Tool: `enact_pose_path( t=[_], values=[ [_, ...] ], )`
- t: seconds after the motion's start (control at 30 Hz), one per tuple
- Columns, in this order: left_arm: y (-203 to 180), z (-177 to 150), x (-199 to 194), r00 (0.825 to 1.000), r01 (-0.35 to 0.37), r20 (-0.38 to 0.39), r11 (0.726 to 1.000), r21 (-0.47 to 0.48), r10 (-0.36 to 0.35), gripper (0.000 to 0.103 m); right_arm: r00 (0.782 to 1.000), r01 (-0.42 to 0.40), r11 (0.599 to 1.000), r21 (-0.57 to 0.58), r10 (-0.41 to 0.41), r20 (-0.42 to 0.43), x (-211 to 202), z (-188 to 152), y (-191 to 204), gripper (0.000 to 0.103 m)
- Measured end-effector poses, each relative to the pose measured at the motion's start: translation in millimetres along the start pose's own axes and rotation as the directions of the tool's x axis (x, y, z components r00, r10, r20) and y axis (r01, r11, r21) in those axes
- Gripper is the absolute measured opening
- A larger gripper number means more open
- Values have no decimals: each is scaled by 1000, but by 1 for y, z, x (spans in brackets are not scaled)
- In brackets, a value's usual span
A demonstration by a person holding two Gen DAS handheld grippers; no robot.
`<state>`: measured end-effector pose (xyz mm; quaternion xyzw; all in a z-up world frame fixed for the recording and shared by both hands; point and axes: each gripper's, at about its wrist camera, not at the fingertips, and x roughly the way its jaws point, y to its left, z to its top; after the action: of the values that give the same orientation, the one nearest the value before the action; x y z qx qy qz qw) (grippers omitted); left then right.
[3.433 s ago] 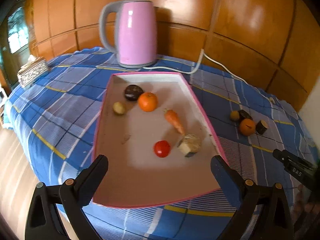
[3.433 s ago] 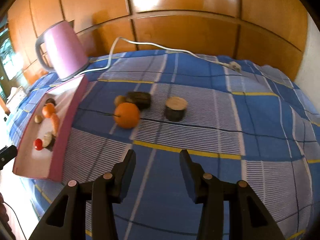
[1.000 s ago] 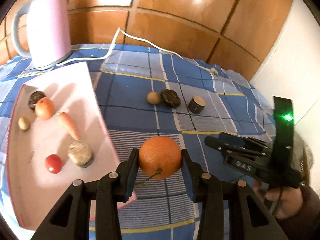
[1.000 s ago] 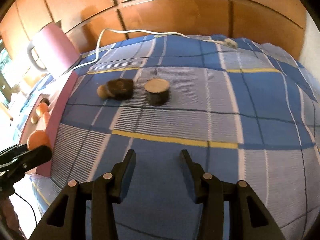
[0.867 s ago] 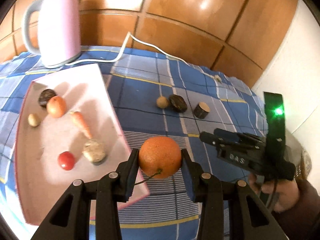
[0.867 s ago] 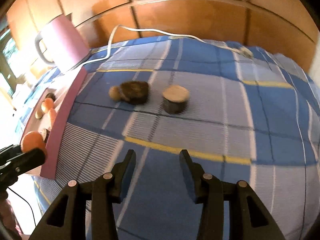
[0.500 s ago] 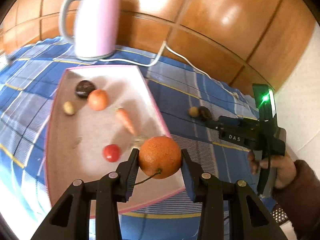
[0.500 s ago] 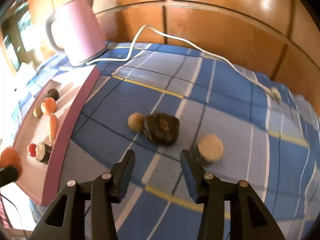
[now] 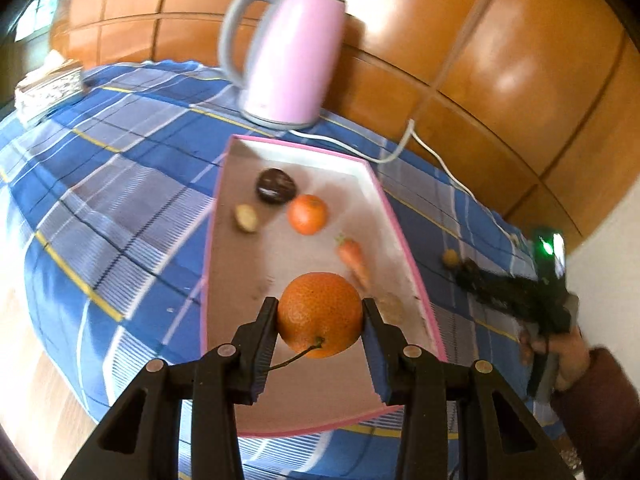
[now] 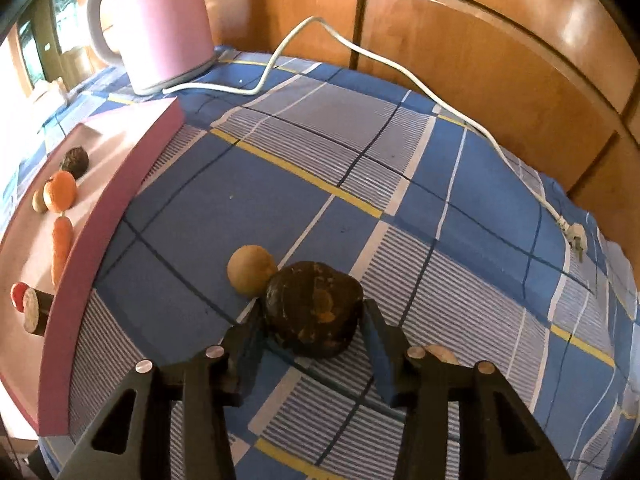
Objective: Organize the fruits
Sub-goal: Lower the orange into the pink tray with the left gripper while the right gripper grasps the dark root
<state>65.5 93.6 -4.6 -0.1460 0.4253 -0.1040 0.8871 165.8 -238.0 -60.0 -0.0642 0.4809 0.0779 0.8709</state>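
now the left gripper [image 9: 320, 314] clamps an orange [image 9: 320, 314] over the pink tray [image 9: 400, 216], release next; right gripper [image 10: 313, 320] straddles a dark fruit [image 10: 313, 314], grip unclear.

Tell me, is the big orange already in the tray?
Not yet: the left claw holds the orange above the tray.

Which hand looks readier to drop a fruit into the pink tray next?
The left. Its gripper already clamps an orange over the pink tray. The right gripper only straddles a dark fruit lying on the tablecloth.
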Motion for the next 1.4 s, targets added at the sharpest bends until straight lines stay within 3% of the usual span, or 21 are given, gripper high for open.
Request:
enact_pose_path(
  t=[0.27, 0.57, 1.0, 1.2, 1.4],
  values=[
    [0, 2, 0, 996, -87, 22, 996, 5, 87, 41, 1000, -7, 1000, 0, 7, -1, -29, -40, 16, 46],
    [-12, -4, 0, 994, -105, 20, 994, 42, 105, 41, 999, -40, 996, 84, 38, 27, -58, -85, 22, 46],
    [-23, -14, -1, 998, -65, 0, 995, 74, 65, 41, 998, -42, 985, 166, 34, 54, -66, -101, 17, 46],
    [4, -4, -9, 1000, 20, 7, 999, -46, -20, 41, 997, -51, 984, 172, 41, 59, -66, -103, 15, 46],
    [23, 10, -11, 999, 49, 26, 993, -108, -46, 41, 998, -41, 984, 173, 30, 61, -67, -103, 17, 46]
  ],
)
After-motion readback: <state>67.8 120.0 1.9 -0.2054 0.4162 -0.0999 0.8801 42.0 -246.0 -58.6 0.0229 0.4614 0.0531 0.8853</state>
